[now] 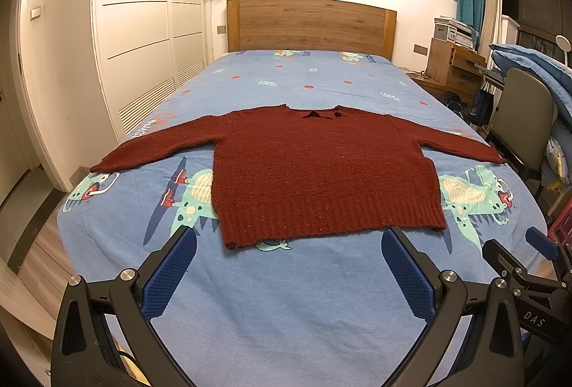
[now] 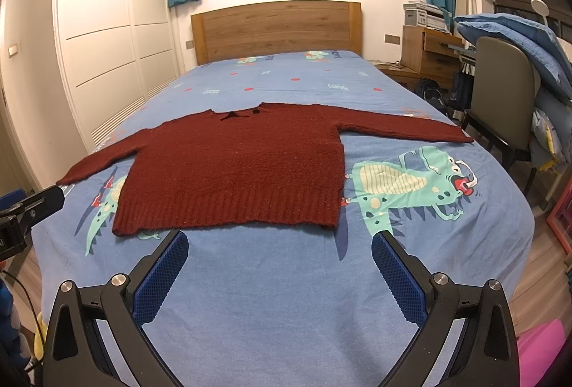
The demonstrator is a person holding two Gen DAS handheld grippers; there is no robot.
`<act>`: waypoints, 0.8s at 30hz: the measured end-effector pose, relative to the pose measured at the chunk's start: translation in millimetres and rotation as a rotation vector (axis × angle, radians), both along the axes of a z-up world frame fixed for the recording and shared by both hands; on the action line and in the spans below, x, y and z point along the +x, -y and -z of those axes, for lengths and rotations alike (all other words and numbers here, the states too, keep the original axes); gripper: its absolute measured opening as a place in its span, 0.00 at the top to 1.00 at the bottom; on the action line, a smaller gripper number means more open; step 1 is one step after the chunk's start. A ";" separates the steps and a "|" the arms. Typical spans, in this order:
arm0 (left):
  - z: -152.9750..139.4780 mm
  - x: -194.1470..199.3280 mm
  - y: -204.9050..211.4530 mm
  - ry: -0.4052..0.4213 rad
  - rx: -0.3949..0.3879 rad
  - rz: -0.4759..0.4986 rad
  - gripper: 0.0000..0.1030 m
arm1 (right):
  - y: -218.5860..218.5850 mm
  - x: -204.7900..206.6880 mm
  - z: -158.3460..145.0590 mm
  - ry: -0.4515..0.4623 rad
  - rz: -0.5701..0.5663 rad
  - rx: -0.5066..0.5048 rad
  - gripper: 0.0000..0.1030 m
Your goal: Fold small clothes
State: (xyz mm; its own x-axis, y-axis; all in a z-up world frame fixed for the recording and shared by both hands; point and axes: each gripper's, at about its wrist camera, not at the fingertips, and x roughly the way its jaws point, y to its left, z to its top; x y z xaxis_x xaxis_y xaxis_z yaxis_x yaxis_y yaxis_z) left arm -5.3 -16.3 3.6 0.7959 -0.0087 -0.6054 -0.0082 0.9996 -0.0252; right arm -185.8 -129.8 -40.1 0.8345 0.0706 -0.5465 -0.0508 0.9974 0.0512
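A dark red knitted sweater [image 1: 321,165] lies flat on the blue bed, both sleeves spread out sideways, collar toward the headboard, ribbed hem nearest me. It also shows in the right wrist view [image 2: 236,169]. My left gripper [image 1: 289,240] is open and empty, held above the bed just short of the hem. My right gripper [image 2: 279,242] is open and empty, also just short of the hem, toward its right half. The right gripper shows at the right edge of the left wrist view [image 1: 529,262].
The bed has a blue sheet [image 1: 286,315] with dragon prints and a wooden headboard [image 1: 311,24]. White wardrobe doors [image 1: 143,29] stand left. A chair [image 2: 500,94] with piled blue bedding and a wooden desk [image 2: 429,47] stand right. A pink object [image 2: 540,351] sits low right.
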 end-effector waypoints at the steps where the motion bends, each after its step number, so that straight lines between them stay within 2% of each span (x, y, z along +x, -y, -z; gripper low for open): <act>1: 0.2 0.3 -0.9 0.000 -0.001 0.001 0.01 | 0.2 -0.1 0.1 0.000 0.000 0.001 0.00; 24: 15.9 19.6 -2.5 -0.040 0.006 0.016 0.01 | 10.1 15.6 8.2 -0.036 0.016 0.031 0.00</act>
State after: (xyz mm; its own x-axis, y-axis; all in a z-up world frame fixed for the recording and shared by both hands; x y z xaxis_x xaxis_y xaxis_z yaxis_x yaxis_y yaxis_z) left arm 14.3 -13.8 -12.4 0.7710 -0.0176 -0.6366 0.0069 0.9998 -0.0192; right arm -170.2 -139.8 -48.3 0.8155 0.0751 -0.5739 -0.0329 0.9960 0.0836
